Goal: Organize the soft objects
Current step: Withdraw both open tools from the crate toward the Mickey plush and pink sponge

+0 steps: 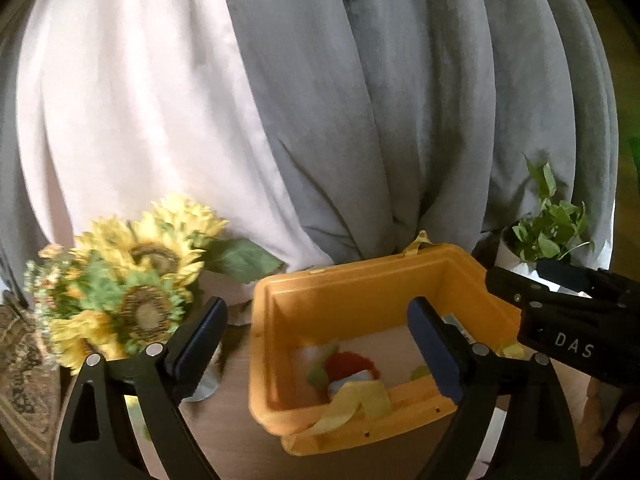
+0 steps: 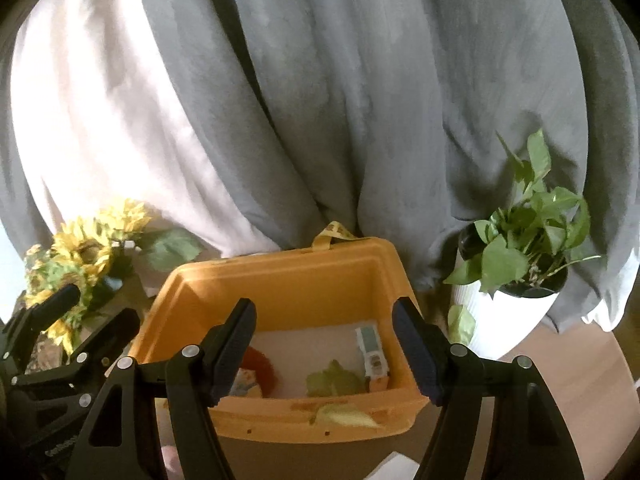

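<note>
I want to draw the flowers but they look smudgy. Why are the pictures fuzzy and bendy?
Left wrist view: the sunflowers are smeared by motion blur, and the curtains bulge outward from the fisheye lens. Right wrist view: the potted plant looks sharper, the yellow bin is a bit soft, and the corners go dark.

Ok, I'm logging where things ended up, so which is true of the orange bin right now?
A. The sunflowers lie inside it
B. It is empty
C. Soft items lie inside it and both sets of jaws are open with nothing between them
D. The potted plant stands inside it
C: the orange bin holds a red soft item and a green one, while the left gripper and right gripper gape empty.
</note>
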The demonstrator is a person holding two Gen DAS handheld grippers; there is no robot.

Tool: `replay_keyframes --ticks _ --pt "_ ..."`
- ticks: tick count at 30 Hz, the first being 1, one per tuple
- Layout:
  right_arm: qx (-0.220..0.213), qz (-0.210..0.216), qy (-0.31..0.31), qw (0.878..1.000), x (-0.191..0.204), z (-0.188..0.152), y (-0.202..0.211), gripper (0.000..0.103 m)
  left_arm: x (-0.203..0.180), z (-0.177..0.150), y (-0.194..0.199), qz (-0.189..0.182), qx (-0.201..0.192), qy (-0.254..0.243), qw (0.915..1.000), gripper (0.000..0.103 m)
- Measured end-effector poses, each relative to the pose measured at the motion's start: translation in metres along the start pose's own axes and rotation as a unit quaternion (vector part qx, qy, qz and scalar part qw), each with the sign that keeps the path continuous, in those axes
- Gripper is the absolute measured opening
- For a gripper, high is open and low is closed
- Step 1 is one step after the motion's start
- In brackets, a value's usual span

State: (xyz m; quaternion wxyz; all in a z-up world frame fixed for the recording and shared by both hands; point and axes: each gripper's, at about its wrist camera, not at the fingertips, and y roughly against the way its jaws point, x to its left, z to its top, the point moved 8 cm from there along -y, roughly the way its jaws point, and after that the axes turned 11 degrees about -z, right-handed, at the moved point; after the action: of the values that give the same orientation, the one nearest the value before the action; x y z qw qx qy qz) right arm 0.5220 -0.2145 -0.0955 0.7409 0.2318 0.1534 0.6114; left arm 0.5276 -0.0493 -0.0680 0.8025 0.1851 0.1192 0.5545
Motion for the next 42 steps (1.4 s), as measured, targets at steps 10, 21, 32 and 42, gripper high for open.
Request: replay_keyframes --ticks 10,21,32,42 --pt "-0.036 0.013 0.008 0.999 0.007 0.000 0.048 0.072 0.000 0.002 0.051 0.022 -0.024 0.008 0.9994 0.095" --pt "-0.052 0.007 0.001 0.999 0.004 -0.009 0.094 0.072 -0.002 -0.015 0.096 0.032 -0.030 0.009 0.9990 0.096" --pt "-0.040 0.016 -0.003 0.999 0.026 -0.043 0.127 0.072 0.017 -0.050 0.129 0.034 -0.011 0.024 0.9991 0.096" --pt "-0.017 0.032 -0.002 0.999 0.038 -0.071 0.143 0.072 0.022 -0.079 0.153 0.062 0.009 0.049 0.9968 0.096"
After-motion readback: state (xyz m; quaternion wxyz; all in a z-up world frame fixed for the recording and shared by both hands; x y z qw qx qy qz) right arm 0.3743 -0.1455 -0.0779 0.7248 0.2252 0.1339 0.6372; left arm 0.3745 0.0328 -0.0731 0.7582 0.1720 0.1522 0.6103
